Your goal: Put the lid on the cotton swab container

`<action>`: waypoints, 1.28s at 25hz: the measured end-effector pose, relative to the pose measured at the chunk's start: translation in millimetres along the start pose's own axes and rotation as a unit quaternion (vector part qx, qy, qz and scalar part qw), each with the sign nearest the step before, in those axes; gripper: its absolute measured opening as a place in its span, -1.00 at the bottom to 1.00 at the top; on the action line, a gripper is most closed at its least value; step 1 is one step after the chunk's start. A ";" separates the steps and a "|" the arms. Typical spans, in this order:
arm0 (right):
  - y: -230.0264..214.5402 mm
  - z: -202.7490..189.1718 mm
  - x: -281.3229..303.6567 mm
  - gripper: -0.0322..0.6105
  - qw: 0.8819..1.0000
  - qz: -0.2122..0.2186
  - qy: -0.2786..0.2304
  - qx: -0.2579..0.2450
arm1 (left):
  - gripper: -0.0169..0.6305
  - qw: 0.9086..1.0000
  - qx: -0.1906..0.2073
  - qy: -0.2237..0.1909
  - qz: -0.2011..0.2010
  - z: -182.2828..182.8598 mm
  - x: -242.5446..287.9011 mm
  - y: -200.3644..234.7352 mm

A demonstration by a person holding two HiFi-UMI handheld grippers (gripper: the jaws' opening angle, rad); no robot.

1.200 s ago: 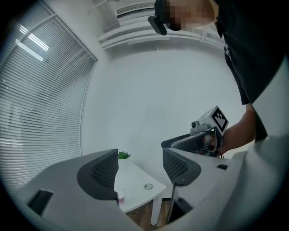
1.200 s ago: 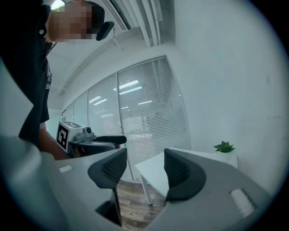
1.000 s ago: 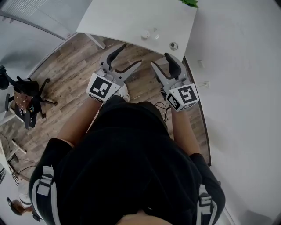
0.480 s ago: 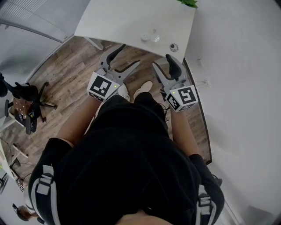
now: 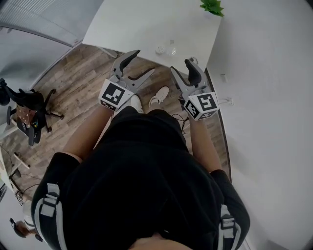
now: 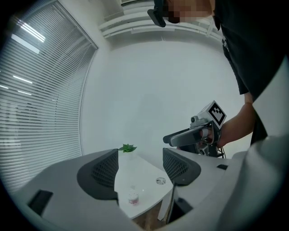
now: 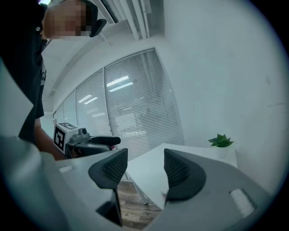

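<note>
While two grippers [image 5: 142,62] [image 5: 182,67] gape, one lid [image 6: 160,181] lies near one container [image 6: 133,197].

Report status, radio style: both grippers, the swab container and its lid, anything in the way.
Left gripper open, empty. Right gripper open, empty. Cotton swab container on the table, lid lying apart from it, not on. Nothing seen blocking the approach.

The container [image 6: 133,197] stood on the table [image 5: 146,24] near its front edge, a disc [image 6: 160,181] apart to its right, a plant [image 5: 211,6] at the far right corner. A chair [image 5: 29,110] stood far left on the floor.
</note>
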State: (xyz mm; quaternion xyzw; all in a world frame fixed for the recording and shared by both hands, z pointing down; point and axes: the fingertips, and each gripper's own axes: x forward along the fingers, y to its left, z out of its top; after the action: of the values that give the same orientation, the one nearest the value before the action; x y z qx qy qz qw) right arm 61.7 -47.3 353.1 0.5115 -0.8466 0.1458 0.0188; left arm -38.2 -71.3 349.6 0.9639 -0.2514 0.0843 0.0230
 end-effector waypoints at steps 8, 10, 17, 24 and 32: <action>-71.0 -6.2 27.9 -0.13 1.000 0.020 0.018 0.015 | -0.02 0.999 0.003 0.037 0.009 -18.6 72.8 17.3; -85.6 -8.8 37.6 -0.13 0.999 0.027 0.023 0.022 | -0.02 0.999 0.008 0.045 0.010 -22.7 89.1 23.1; -111.1 -33.9 58.0 -0.14 0.997 0.024 0.041 0.062 | -0.02 0.998 0.016 0.067 -0.006 -44.6 117.5 33.4; -131.1 -57.3 69.4 -0.14 0.992 -0.039 0.043 0.113 | -0.02 0.992 0.037 0.085 -0.089 -76.5 137.7 41.3; -143.8 -100.8 82.8 -0.17 0.979 -0.127 0.047 0.154 | -0.02 0.972 0.063 0.126 -0.188 -142.2 151.7 50.0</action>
State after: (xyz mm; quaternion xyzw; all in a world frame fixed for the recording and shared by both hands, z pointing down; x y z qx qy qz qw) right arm 135.7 -154.2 497.3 0.6040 -0.7404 0.2949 -0.0019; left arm 46.3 -175.5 516.1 0.9750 -0.0554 0.2149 0.0092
